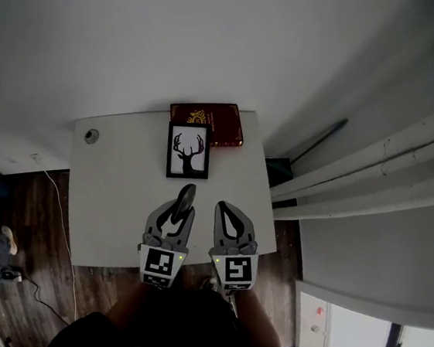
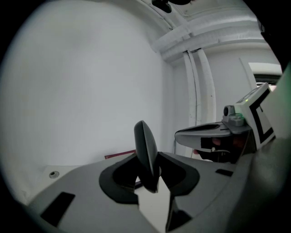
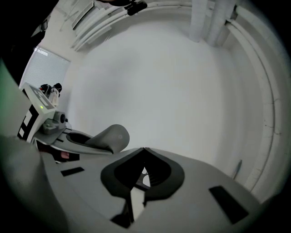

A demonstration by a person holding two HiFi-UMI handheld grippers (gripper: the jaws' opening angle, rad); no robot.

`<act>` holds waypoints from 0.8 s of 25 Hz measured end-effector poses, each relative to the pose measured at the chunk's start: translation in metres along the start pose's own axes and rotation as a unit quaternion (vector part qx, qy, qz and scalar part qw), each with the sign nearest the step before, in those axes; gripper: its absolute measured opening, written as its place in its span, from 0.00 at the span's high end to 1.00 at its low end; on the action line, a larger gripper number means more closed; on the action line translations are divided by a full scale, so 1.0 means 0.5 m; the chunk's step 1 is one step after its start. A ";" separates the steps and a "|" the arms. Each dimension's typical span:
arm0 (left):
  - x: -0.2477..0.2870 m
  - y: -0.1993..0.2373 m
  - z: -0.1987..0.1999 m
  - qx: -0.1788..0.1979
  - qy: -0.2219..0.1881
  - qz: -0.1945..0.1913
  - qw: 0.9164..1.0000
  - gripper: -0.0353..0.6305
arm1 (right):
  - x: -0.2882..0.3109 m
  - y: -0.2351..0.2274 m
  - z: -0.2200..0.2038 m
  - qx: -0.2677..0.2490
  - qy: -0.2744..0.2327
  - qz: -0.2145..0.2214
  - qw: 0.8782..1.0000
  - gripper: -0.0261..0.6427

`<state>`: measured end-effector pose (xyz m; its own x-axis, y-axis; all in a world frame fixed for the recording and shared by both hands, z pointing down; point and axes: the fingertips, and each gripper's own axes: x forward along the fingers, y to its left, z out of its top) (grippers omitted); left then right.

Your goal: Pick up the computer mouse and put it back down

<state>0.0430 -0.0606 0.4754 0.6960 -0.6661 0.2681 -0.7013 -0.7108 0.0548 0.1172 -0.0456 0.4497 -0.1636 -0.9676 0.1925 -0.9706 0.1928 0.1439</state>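
A dark grey computer mouse (image 1: pixel 186 196) stands on its edge between the jaws of my left gripper (image 1: pixel 183 205), lifted above the white table (image 1: pixel 113 196). In the left gripper view the mouse (image 2: pixel 144 145) rises upright out of the left gripper (image 2: pixel 150 175), pinched at its lower part. My right gripper (image 1: pixel 222 206) hangs just to the right, shut and empty. In the right gripper view its tips (image 3: pixel 144 150) meet, and the mouse (image 3: pixel 112 136) shows to the left.
At the table's far edge lie a red book (image 1: pixel 207 121) and a framed deer picture (image 1: pixel 188 150). A round cable hole (image 1: pixel 91 136) sits at the far left corner. White pipes (image 1: pixel 373 171) run along the wall on the right.
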 end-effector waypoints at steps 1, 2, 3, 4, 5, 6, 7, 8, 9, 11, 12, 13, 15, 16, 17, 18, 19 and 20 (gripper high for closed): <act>-0.003 -0.007 0.001 -0.004 -0.001 0.009 1.000 0.76 | -0.008 0.000 0.002 0.000 -0.005 0.008 1.000 0.93; -0.008 -0.014 0.001 -0.012 -0.004 0.019 1.000 0.76 | -0.018 -0.002 0.002 0.002 -0.008 0.015 1.000 0.93; -0.013 -0.022 0.002 -0.021 -0.007 0.030 0.999 0.76 | -0.030 -0.004 0.001 0.004 -0.012 0.020 1.000 0.93; -0.020 -0.032 0.003 -0.030 -0.012 0.041 0.999 0.76 | -0.044 -0.009 0.000 0.006 -0.017 0.024 1.000 0.93; -0.027 -0.043 0.005 -0.035 -0.016 0.050 0.998 0.76 | -0.059 -0.014 -0.001 0.010 -0.021 0.026 0.999 0.93; -0.034 -0.055 0.007 -0.036 -0.019 0.058 0.997 0.76 | -0.074 -0.019 -0.002 0.014 -0.026 0.029 0.999 0.93; -0.041 -0.066 0.008 -0.033 -0.022 0.066 0.997 0.76 | -0.089 -0.025 -0.004 0.019 -0.028 0.032 0.999 0.93; -0.049 -0.077 0.010 -0.029 -0.023 0.075 0.997 0.76 | -0.103 -0.030 -0.006 0.023 -0.028 0.035 0.999 0.93; -0.059 -0.086 0.011 -0.026 -0.023 0.085 0.996 0.76 | -0.118 -0.034 -0.007 0.025 -0.029 0.038 0.999 0.93; -0.084 -0.105 0.015 -0.022 -0.026 0.104 0.994 0.76 | -0.152 -0.036 0.002 0.024 -0.040 0.047 0.998 0.93; -0.097 -0.116 0.018 -0.019 -0.028 0.111 0.993 0.76 | -0.170 -0.035 0.007 0.019 -0.046 0.051 0.997 0.93; -0.108 -0.129 0.021 -0.017 -0.031 0.118 0.992 0.76 | -0.188 -0.036 0.011 0.012 -0.051 0.054 0.997 0.93; -0.122 -0.157 0.027 -0.014 -0.038 0.127 0.991 0.76 | -0.219 -0.043 0.010 -0.004 -0.058 0.059 0.997 0.93; -0.126 -0.171 0.029 -0.013 -0.042 0.130 0.991 0.76 | -0.232 -0.048 0.011 -0.004 -0.062 0.060 0.996 0.93; -0.132 -0.185 0.030 -0.012 -0.046 0.132 0.990 0.76 | -0.246 -0.053 0.015 0.000 -0.065 0.061 0.996 0.93; -0.138 -0.199 0.030 -0.009 -0.049 0.135 0.990 0.76 | -0.259 -0.056 0.019 0.005 -0.069 0.061 0.996 0.93; -0.144 -0.213 0.027 -0.006 -0.049 0.136 0.989 0.76 | -0.272 -0.058 0.021 0.008 -0.074 0.060 0.995 0.93; -0.152 -0.226 0.024 -0.002 -0.049 0.137 0.989 0.76 | -0.285 -0.059 0.021 0.010 -0.077 0.060 0.995 0.93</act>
<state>0.0712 0.0677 0.4373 0.4904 -0.8530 0.1787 -0.8666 -0.4989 -0.0029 0.1675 0.0849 0.4079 -0.3027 -0.9515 0.0553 -0.9454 0.3071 0.1088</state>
